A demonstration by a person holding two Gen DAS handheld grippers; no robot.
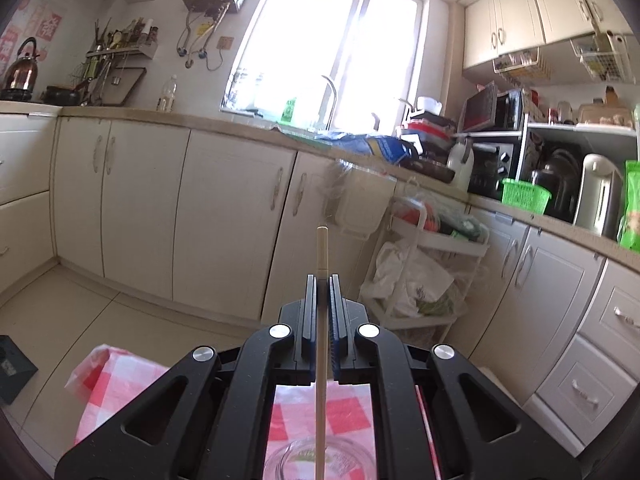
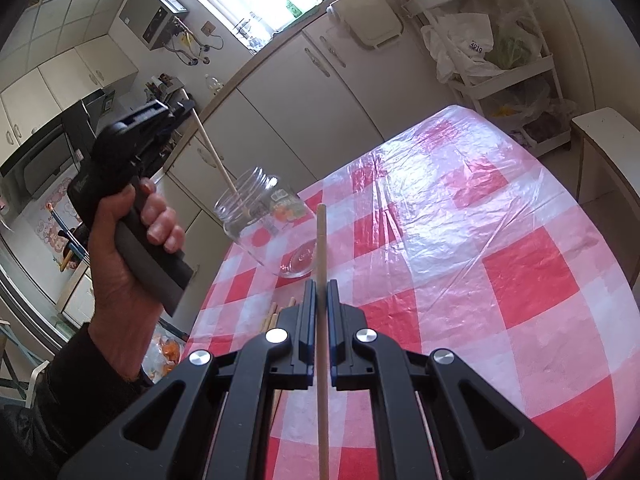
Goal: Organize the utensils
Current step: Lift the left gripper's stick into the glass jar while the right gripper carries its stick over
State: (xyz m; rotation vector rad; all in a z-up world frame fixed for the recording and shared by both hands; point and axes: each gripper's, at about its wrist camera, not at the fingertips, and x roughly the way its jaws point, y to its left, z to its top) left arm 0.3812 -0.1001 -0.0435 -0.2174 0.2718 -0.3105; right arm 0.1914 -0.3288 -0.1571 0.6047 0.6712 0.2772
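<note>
wooden chopsticks are what we hold, one in each gripper. our left gripper (image 1: 322, 278) has its fingers pressed narrow on a chopstick (image 1: 321, 360) that runs along the slot between them, its blunt end sticking out past the fingertips and the rest reaching back under the gripper body. from the right wrist view, that same left gripper (image 2: 182, 110) sits up and to the left of our right fingers, gripped by the left hand (image 2: 132, 248), and its chopstick (image 2: 214, 152) slants down into the mouth of the glass jar (image 2: 266, 224).

our right gripper (image 2: 319, 284) is likewise clamped tight on a second chopstick (image 2: 322, 320), which lies straight along the gap between the fingers and pokes out ahead of the tips. the jar stands just ahead of those fingertips and a little left, on the red-and-white checked tablecloth (image 2: 480, 260). more loose chopsticks (image 2: 276, 316) lie on the cloth just left of the right fingers, partly hidden by the gripper body.
</note>
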